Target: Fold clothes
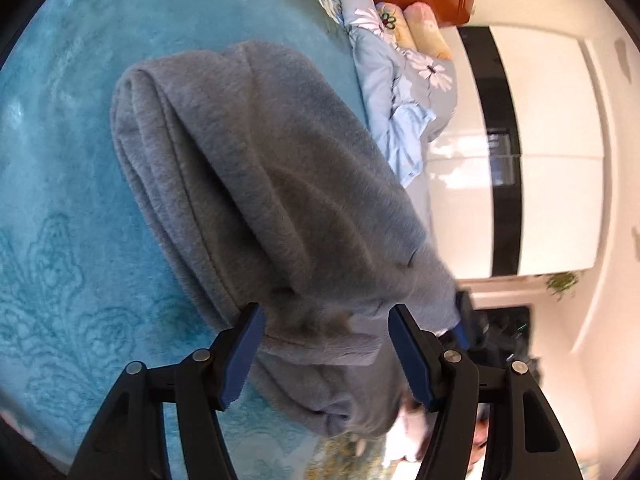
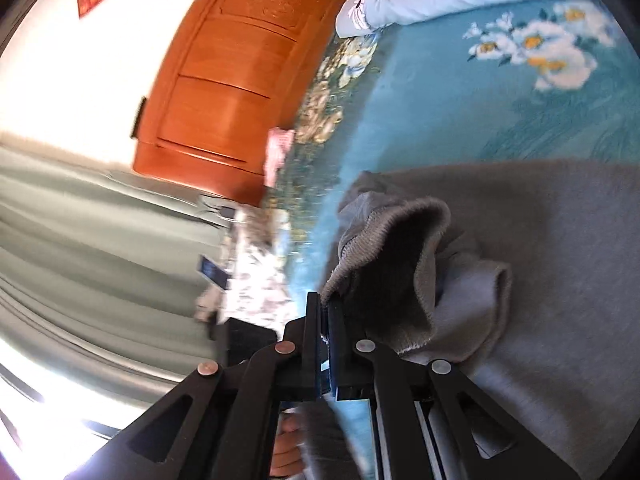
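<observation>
The bed's teal blanket [image 1: 80, 160] fills the left half of the left wrist view and the upper right of the right wrist view, where white flowers are printed on it. On it lies the grey fleece garment [image 1: 260, 184], folded into a thick bundle running from the upper centre of the left view down to the lower centre. A pale blue floral quilt [image 1: 404, 92] is bunched at the upper centre right, below an orange wooden door [image 2: 224, 92]. The left claw [image 1: 324, 356] stands wide apart, the garment's lower end between its blue pads. The right claw [image 2: 325, 340] is pressed together on the garment's ribbed edge at lower centre
</observation>
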